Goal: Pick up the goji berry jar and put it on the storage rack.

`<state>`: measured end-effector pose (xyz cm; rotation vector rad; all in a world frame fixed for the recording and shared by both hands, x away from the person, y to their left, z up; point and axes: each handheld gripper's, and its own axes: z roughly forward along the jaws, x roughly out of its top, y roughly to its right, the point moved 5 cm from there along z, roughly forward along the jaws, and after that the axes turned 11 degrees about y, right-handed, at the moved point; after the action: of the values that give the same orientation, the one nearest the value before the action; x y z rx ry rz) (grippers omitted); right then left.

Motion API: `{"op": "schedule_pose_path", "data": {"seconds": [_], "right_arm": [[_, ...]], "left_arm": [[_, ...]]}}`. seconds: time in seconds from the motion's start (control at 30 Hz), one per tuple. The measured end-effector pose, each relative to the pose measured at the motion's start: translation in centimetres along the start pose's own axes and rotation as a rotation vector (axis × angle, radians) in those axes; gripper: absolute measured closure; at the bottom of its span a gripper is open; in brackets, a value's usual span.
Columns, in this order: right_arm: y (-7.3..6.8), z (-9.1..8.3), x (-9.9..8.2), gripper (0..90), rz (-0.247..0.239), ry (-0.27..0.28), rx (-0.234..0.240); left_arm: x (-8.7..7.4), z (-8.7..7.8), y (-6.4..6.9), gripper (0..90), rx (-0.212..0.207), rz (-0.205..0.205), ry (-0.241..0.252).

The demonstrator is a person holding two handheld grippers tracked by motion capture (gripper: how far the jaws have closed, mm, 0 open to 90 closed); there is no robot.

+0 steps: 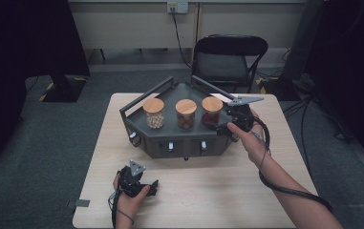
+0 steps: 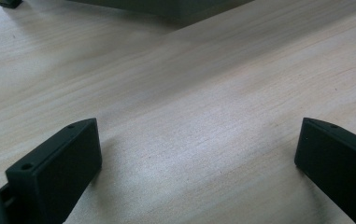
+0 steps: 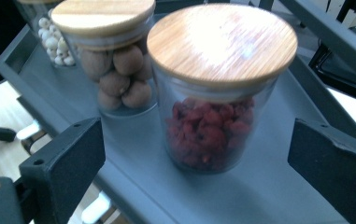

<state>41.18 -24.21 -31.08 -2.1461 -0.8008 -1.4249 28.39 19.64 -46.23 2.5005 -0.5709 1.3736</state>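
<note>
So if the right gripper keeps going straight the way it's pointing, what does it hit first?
Most likely the jar of red fruit. It stands centred between the open jaws of the right gripper, nearer than the other two jars, though the exact gap is hard to judge.

Left tongs (image 1: 144, 187) low, jaws apart; right tongs (image 1: 227, 125) raised, spread.

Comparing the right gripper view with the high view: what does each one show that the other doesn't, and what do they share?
Right gripper view alone: the contents up close, red dried berries in the nearest jar and brown nuts in the middle jar, seen between its own open jaws.

High view alone: the whole table, the black folding chair, the left gripper resting on the wood, and the right gripper beside the rightmost jar.

Both: three wooden-lidded jars on the dark grey stand.
</note>
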Motion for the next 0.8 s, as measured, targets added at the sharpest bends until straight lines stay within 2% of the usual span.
{"op": "schedule_pose_path", "data": {"seconds": [0.4,0.8], "right_arm": [[0.3,-1.5,-0.6,2.7,0.002,0.006,-0.01],[0.4,-2.6,-1.4,2.1,0.005,0.001,0.013]], "left_arm": [[0.0,0.0,0.0,0.0,0.0,0.0,0.0],[0.0,0.0,0.0,0.0,0.0,0.0,0.0]]}}
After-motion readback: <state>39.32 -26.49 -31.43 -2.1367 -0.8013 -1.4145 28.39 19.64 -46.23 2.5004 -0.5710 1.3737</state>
